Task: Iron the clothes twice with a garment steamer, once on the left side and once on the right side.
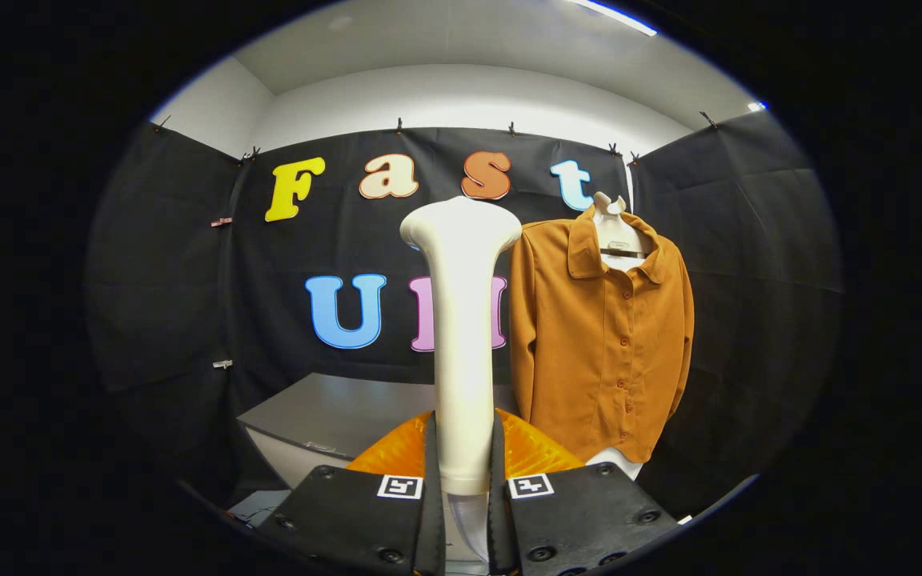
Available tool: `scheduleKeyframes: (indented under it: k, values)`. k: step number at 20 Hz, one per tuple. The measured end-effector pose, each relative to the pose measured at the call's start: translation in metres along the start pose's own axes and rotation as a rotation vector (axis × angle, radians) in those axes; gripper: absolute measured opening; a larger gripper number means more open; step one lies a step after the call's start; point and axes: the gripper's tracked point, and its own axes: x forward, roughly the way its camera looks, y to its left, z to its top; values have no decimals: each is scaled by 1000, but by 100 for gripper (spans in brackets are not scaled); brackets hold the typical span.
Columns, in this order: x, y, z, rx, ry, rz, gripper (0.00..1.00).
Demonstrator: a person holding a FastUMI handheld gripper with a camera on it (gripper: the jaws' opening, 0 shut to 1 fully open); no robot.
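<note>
Gripper view, grip: gripper [463, 472] pinching the garment steamer [462, 320] by its lower handle, both fingers pressed against its sides.
Gripper view, steamer axis: upright, rising straight from between the fingers, wide head at the top, roughly level with the shirt collar.
Gripper view, garment: rust-brown buttoned shirt [601, 336] hung on a hanger [617, 232], front facing this way, long axis vertical, sleeves hanging down at both sides.
Gripper view, key relation: shirt beyond the fingers and off to the right of the steamer head; head apart from the fabric, though the shirt's near sleeve edge sits just beside the handle in line of sight.
Gripper view, surroundings: grey table [333, 412] beyond the fingers to the left; orange ribbed piece [529, 452] just behind the fingers.
Judgement, next move: probably a shift rightward and forward, bringing the head onto one half of the shirt front for a vertical pass.
</note>
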Motion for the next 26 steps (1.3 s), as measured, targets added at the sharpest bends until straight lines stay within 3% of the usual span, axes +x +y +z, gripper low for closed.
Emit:
scheduleKeyframes:
  k: [26]
  values:
    - [7,14,-2,-15,11,11,24]
